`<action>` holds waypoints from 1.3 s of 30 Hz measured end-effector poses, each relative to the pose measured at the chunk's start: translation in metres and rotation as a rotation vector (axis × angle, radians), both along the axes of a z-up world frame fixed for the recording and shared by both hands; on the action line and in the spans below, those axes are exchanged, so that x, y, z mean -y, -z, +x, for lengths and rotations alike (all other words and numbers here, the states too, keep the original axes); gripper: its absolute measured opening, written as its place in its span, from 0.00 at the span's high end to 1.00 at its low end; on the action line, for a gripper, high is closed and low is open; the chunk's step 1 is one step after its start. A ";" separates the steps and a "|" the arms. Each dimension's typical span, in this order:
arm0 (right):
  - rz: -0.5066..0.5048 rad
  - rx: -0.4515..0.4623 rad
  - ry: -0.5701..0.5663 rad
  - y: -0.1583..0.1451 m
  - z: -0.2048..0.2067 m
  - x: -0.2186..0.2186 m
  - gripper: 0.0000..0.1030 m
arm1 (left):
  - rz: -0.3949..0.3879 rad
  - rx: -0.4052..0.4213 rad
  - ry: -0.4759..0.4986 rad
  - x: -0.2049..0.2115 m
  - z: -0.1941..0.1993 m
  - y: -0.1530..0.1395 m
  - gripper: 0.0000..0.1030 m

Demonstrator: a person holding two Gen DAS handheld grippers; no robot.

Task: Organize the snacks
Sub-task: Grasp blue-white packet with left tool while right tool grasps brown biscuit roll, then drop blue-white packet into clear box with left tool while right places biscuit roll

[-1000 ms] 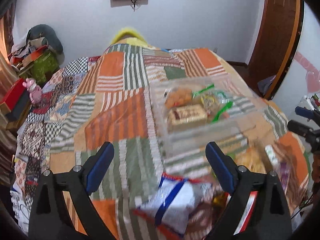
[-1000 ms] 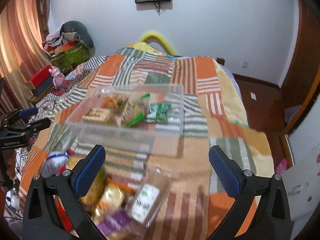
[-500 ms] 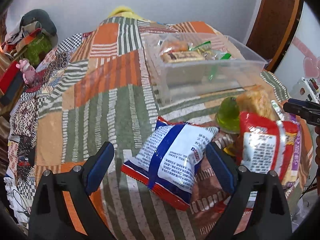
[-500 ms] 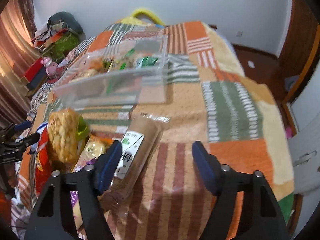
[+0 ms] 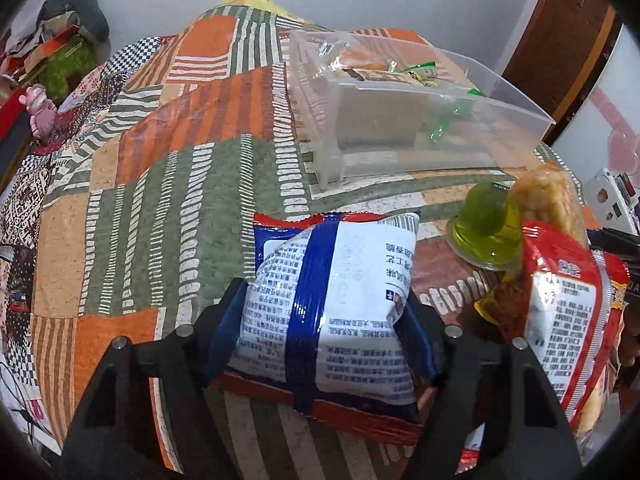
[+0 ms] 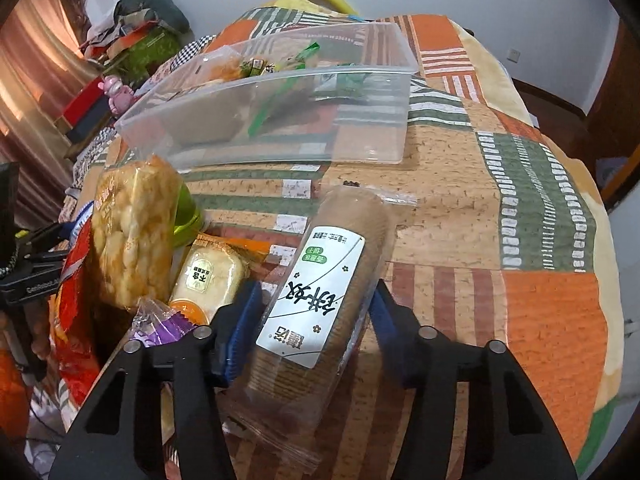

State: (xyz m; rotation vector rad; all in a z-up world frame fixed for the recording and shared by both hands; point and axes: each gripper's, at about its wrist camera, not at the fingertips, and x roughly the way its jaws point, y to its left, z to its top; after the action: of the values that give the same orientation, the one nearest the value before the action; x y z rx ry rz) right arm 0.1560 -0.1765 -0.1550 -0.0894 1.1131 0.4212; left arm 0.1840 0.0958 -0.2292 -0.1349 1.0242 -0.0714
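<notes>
A clear plastic bin (image 5: 440, 120) with several snacks inside sits on the patchwork bedspread; it also shows in the right wrist view (image 6: 280, 120). My left gripper (image 5: 324, 320) has its jaws against both sides of a blue-and-white snack bag (image 5: 332, 300) lying on the bed. My right gripper (image 6: 316, 312) has its jaws against both sides of a clear pack of brown biscuits (image 6: 320, 292) with a white label. Beside them lie a green jelly cup (image 5: 484, 228), a red noodle packet (image 5: 568, 320), a rice cracker pack (image 6: 132, 236) and a small cake pack (image 6: 208, 276).
The bedspread (image 5: 160, 200) covers the bed, with open cloth to the left and to the right (image 6: 520, 220). A pink toy (image 5: 40, 112) and clutter lie at the far left. A wooden door (image 5: 560, 40) stands at the back right.
Both grippers dropped toward the snack pile and moved forward. The left jaws closed in around the blue-and-white bag; the right jaws narrowed around the biscuit pack.
</notes>
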 end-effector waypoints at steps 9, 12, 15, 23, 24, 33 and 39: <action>-0.011 0.047 0.028 -0.006 -0.002 0.008 0.67 | 0.013 0.048 -0.035 -0.004 -0.008 -0.017 0.40; 0.007 0.056 0.042 -0.010 -0.002 0.012 0.67 | 0.009 0.078 -0.051 -0.007 -0.009 -0.031 0.40; 0.020 0.081 0.055 -0.020 -0.004 0.017 0.67 | 0.007 0.115 -0.061 -0.009 -0.008 -0.048 0.40; 0.066 0.175 0.071 -0.055 0.003 0.017 0.67 | -0.001 0.215 -0.055 0.000 0.005 -0.089 0.40; 0.068 0.188 0.071 -0.059 0.005 0.016 0.67 | 0.000 0.225 -0.052 0.002 0.008 -0.092 0.40; 0.098 0.287 0.064 -0.085 0.030 0.001 0.67 | 0.008 0.304 -0.007 0.027 0.042 -0.121 0.40; 0.114 0.320 0.049 -0.091 0.052 -0.014 0.67 | 0.012 0.319 0.010 0.043 0.072 -0.125 0.40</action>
State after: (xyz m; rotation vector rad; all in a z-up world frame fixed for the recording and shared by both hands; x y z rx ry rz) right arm 0.2079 -0.1626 -0.0642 -0.0280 0.7734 0.4098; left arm 0.2561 0.0529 -0.1043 -0.1035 0.7072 -0.0927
